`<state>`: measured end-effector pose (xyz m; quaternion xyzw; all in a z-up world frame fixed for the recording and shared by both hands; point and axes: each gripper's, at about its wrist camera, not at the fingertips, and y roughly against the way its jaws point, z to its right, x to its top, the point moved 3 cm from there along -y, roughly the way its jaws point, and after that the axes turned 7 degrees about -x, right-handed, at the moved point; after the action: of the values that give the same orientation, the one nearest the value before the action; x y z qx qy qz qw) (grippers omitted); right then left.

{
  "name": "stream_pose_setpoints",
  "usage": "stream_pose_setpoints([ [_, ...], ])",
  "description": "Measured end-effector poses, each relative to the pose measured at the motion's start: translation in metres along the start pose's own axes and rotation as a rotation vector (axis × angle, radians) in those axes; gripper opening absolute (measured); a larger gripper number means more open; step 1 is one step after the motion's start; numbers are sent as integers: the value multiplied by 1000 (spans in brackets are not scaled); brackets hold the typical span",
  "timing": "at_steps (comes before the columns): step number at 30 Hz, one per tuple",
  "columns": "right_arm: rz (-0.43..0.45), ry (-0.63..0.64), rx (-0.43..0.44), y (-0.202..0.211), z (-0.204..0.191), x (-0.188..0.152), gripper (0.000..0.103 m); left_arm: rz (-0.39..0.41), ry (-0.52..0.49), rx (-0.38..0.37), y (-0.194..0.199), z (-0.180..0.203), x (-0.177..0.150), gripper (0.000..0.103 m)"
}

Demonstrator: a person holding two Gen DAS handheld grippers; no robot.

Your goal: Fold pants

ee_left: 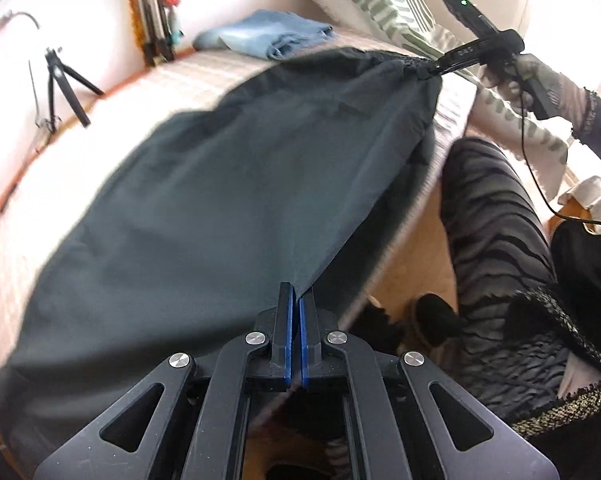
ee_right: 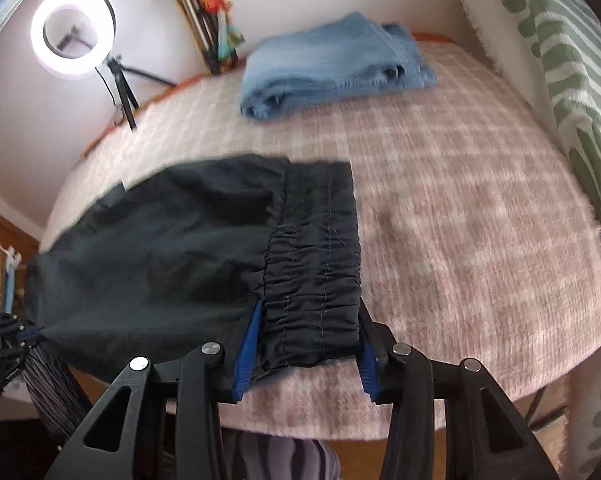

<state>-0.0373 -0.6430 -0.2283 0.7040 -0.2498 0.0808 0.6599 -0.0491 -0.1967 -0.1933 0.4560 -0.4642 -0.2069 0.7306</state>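
Note:
Dark pants [ee_left: 220, 184] hang stretched between my two grippers over the pink checked bed [ee_left: 148, 80]. My left gripper [ee_left: 296, 296] is shut on the pants' leg end. My right gripper [ee_left: 430, 70] shows at the upper right, clamped on the waistband corner. In the right wrist view the pants [ee_right: 160, 248] spread to the left, and the gathered elastic waistband [ee_right: 312, 280] sits between the blue-padded fingers of my right gripper [ee_right: 308, 320], which are wide apart around the bunched band. My left gripper [ee_right: 28, 334] appears at the far left edge holding the other end.
Folded blue jeans [ee_right: 332, 64] lie at the back of the bed [ee_right: 460, 220]. A green striped pillow [ee_right: 560, 80] stands on the right. A ring light [ee_right: 72, 32] on a tripod stands by the wall. The person's striped-trousered legs [ee_left: 496, 240] are beside the bed.

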Motion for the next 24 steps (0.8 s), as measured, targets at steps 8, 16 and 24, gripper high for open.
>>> stream_pose_setpoints([
  [8,-36,-1,-31,-20,6,-8,37,-37,50,-24,-20,-1,-12,2],
  [16,135,150,-237,31,-25,14,53,100,198,-15,33,-23,-6,24],
  [24,248,258,-91,60,-101,36,56,333,539,50,118,-97,-35,46],
])
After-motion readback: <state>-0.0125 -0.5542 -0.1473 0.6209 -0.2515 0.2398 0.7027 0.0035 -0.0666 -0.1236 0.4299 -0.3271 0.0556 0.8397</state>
